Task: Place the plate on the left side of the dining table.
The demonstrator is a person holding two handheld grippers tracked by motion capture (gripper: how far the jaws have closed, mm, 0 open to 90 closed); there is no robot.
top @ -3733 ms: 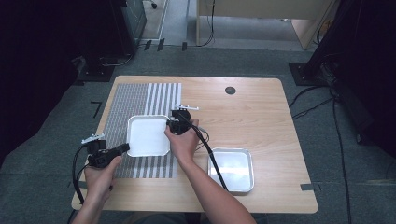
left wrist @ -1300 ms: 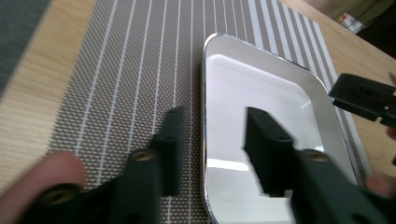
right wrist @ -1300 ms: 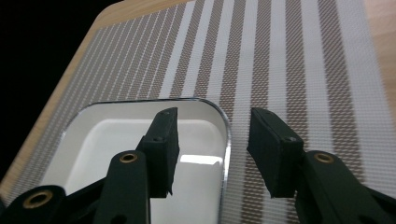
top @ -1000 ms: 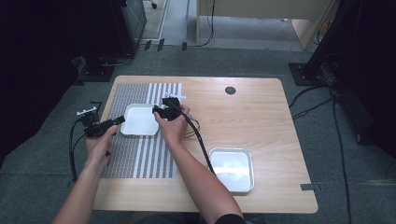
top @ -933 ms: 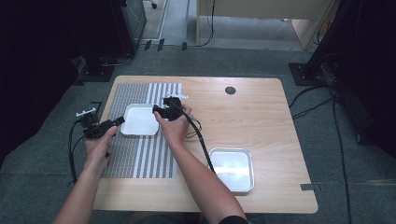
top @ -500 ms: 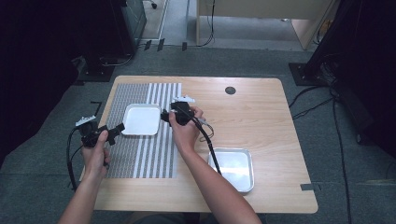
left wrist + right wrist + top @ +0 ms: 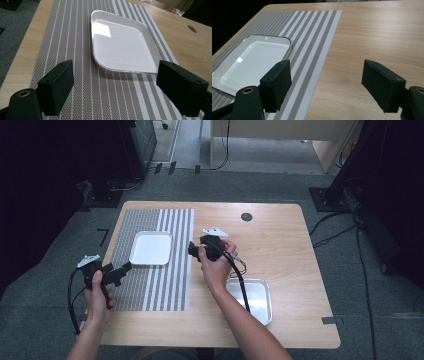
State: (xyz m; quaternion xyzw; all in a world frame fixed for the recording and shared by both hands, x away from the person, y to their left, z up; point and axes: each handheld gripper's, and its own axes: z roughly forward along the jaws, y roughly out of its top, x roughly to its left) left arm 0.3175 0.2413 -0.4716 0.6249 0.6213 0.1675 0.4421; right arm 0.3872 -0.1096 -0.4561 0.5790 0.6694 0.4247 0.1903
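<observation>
White rectangular enamel tray [image 7: 151, 247] on grey-and-white striped woven placemat [image 7: 150, 285]; pale wood-grain surface [image 7: 280, 245]; black two-jaw tools [image 7: 119, 271].

A white tray [image 7: 151, 248], shallow and square-ish with rounded corners and a thin dark rim, lies flat and empty on the far part of a striped placemat [image 7: 155, 285] at the left of the table. It sits wholly within the mat's edges, its glossy inside catching a patch of light, and its sides run roughly in line with the stripes. A second tray [image 7: 256, 296] of the same kind, also empty and flat, rests on the bare wood at the near right, well apart from the first.
</observation>
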